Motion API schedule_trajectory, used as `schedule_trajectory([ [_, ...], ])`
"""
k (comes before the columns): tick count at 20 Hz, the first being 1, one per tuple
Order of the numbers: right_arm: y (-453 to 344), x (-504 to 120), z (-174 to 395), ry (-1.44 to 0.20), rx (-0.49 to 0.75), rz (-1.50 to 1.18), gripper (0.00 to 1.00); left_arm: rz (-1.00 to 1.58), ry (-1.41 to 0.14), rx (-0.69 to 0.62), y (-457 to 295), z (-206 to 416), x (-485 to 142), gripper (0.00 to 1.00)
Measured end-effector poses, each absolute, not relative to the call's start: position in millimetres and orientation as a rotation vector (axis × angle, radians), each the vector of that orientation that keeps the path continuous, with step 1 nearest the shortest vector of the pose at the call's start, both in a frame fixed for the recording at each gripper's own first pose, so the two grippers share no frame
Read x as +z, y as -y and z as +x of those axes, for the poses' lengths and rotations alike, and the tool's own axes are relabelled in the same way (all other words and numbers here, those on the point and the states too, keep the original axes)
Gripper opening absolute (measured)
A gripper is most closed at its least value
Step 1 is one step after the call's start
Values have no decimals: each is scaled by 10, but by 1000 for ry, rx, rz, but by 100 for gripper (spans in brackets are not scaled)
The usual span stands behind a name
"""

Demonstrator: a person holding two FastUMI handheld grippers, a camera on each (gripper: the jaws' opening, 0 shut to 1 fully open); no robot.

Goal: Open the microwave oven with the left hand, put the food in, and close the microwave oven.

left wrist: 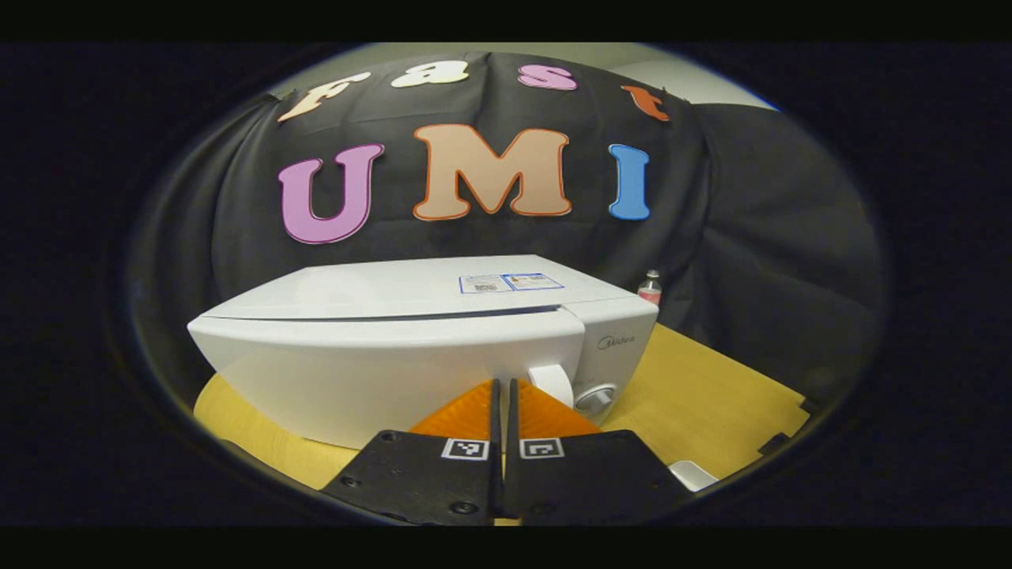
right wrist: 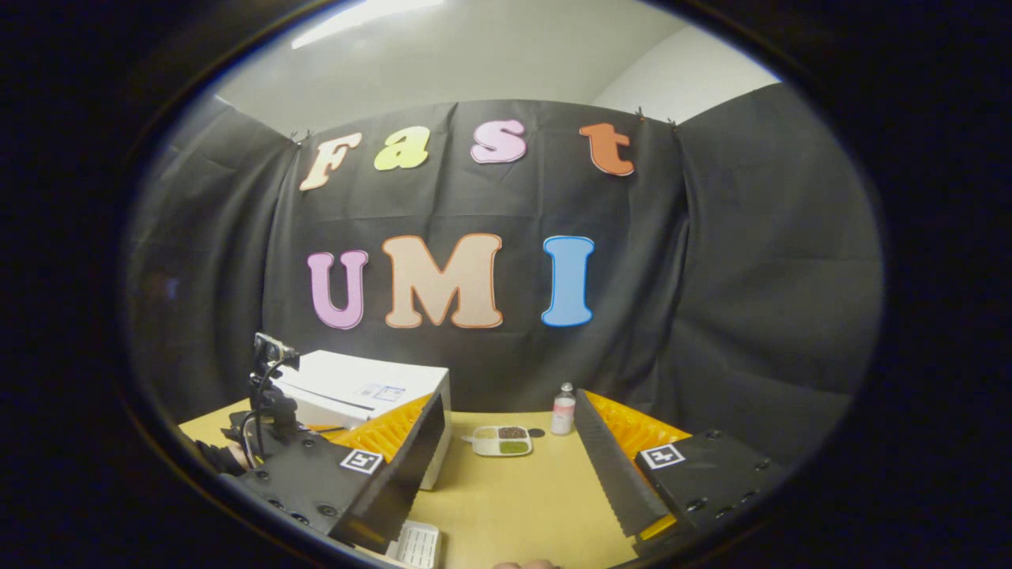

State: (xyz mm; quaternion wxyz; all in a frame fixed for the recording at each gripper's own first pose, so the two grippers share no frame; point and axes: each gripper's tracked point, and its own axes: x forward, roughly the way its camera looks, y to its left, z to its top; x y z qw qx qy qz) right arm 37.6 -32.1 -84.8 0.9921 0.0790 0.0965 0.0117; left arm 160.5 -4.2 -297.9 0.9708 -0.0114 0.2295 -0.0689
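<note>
Right gripper view: food tray [right wrist: 503,441] on table [right wrist: 522,506].

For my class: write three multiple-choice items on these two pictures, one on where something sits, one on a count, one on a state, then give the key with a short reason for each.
1. Where is the bottle relative to the tray?
A. on top of the microwave
B. on the table just right of the tray, nearer the wall
C. inside the tray

2. How many compartments of the tray hold food?
A. one
B. three
C. six

3. What state is the microwave door in?
A. closed
B. wide open
C. removed

Key: B, the bottle stands on the table beside the tray; B, the right gripper view shows three filled sections; A, the left gripper view shows the door flush, with the left gripper shut before it.
</note>
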Motion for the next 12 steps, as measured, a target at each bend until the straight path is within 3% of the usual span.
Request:
schedule_trajectory([
  [12, 145, -904, 591, -195, 74, 165, 96, -17, -486, -140, 40, 1665, -3074, 1],
])
